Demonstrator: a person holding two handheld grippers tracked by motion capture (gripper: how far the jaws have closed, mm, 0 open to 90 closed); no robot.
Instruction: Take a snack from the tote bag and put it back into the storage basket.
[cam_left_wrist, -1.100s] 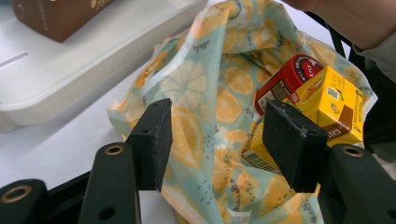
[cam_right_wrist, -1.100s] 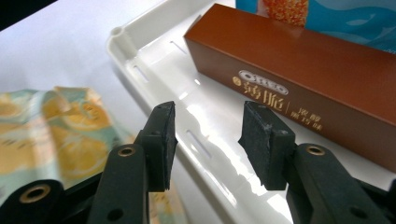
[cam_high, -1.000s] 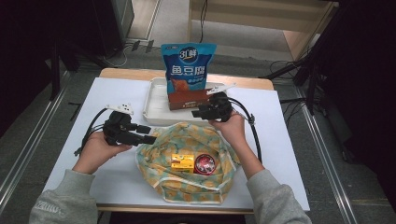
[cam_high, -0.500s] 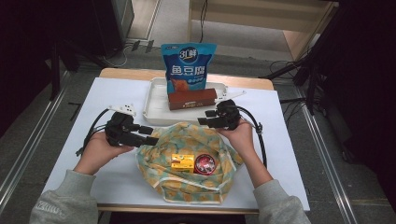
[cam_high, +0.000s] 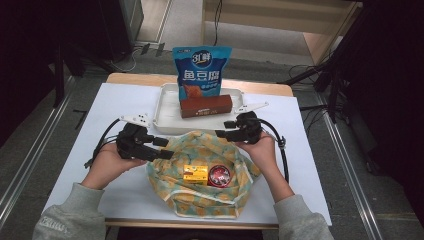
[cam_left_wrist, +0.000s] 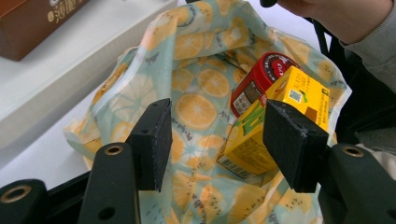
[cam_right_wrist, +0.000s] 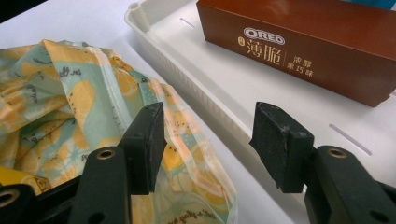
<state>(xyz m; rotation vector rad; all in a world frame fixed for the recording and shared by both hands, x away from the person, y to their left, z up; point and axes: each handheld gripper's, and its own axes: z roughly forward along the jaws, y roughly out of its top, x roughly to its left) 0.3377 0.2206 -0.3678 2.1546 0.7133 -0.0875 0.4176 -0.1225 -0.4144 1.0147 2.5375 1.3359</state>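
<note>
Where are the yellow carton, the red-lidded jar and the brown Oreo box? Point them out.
yellow carton (cam_left_wrist: 261, 135), left gripper view, on its front face.
red-lidded jar (cam_left_wrist: 275, 70), left gripper view, on its red lid.
brown Oreo box (cam_right_wrist: 299, 56), right gripper view, on its printed side.

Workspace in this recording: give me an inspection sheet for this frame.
Surface: white table, wooden strip at the far edge.
Job's things: lemon-print bag open, holding a yellow carton and a red can; white tray with a brown Oreo box and a blue pouch.
Clutter: nothing seen.
Grippers: left gripper open at the bag's rim; right gripper open, jaws just opening, nothing between them.
Cables: black cable trailing from each gripper.
Surroundings: dark floor, floor cables.
</note>
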